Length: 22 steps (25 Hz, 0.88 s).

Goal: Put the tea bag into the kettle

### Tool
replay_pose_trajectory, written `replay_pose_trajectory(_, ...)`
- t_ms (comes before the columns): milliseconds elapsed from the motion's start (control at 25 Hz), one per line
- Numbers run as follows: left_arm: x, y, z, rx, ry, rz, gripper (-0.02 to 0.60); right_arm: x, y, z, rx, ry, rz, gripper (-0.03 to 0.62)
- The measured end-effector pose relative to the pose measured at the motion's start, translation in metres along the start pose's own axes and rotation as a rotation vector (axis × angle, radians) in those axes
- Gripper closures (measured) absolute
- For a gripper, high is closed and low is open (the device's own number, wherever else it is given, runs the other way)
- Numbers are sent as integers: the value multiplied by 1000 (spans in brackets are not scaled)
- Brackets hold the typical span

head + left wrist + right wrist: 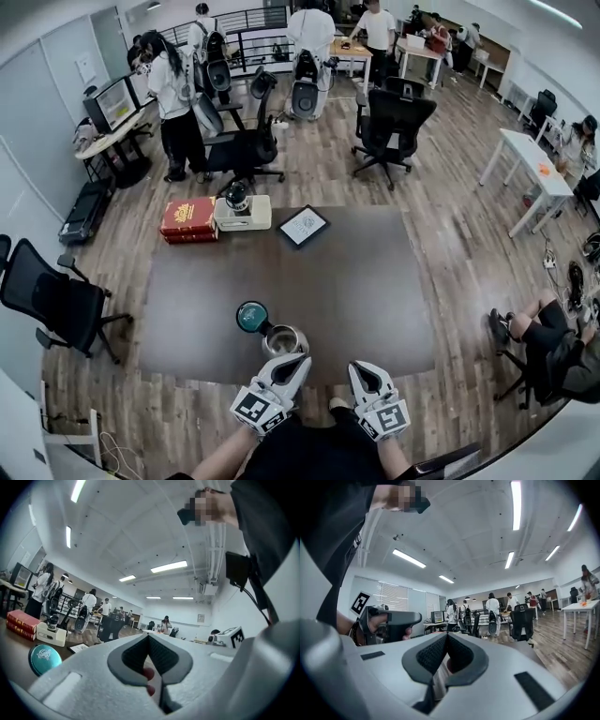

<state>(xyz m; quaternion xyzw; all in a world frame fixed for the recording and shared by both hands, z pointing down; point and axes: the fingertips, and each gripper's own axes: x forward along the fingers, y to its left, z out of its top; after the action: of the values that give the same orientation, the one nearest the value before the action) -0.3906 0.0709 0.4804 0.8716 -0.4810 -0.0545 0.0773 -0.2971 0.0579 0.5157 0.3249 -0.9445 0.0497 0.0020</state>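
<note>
From where I stand, both tools are low in the head view, at the near edge of the brown surface [356, 281]. The left hand-held gripper [296, 361] has its tips just beside the open kettle [284, 339], and the teal lid [251, 317] lies close by at the kettle's upper left. The right hand-held gripper [362, 369] is apart, further right. Each gripper's own view shows its jaws pressed together. Only a thin pale sliver sits at the seam, and I cannot tell what it is. No tea bag lies on the surface, and the kettle's inside is too small to read. I judge the drop is near or done, so the next move is to check the kettle's mouth. Only the left gripper view shows the red box [21, 623] from the side.
</note>
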Motion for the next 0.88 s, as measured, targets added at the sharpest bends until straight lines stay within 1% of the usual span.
replay_pose_trajectory(40,4,-4,2,-4,-9,13,578,0,-3,0,-1,-7,18,588)
replay_pose_trajectory(120,15,-12,5,17,-16,54,578,0,-12,-1,-4,-14,63,588)
replay_pose_trajectory(240,25,-31,9,48,-21,146,578,-8,-30,-6,-14,-2,139,588)
replay_pose_trajectory(360,34,-54,0,73,-24,220,578,-24,-53,-9,-17,12,204,588)
replay_pose_trajectory(440,40,-68,-9,55,-33,258,578,-35,-68,-11,-20,25,240,588)
replay_pose_trajectory(560,43,-88,-13,2,-52,315,578,-52,-83,-6,-1,38,264,588)
replay_pose_trajectory(640,42,-98,-16,3,-48,328,578,-59,-86,-5,9,33,264,588)
replay_pose_trajectory(720,39,-99,-20,20,-54,335,578,-59,-85,-11,7,20,271,588)
replay_pose_trajectory(800,31,-98,-14,43,-84,370,578,-51,-78,-13,-14,15,317,588)
replay_pose_trajectory(880,19,-108,-6,64,-108,410,578,-51,-64,-1,-46,27,369,588)
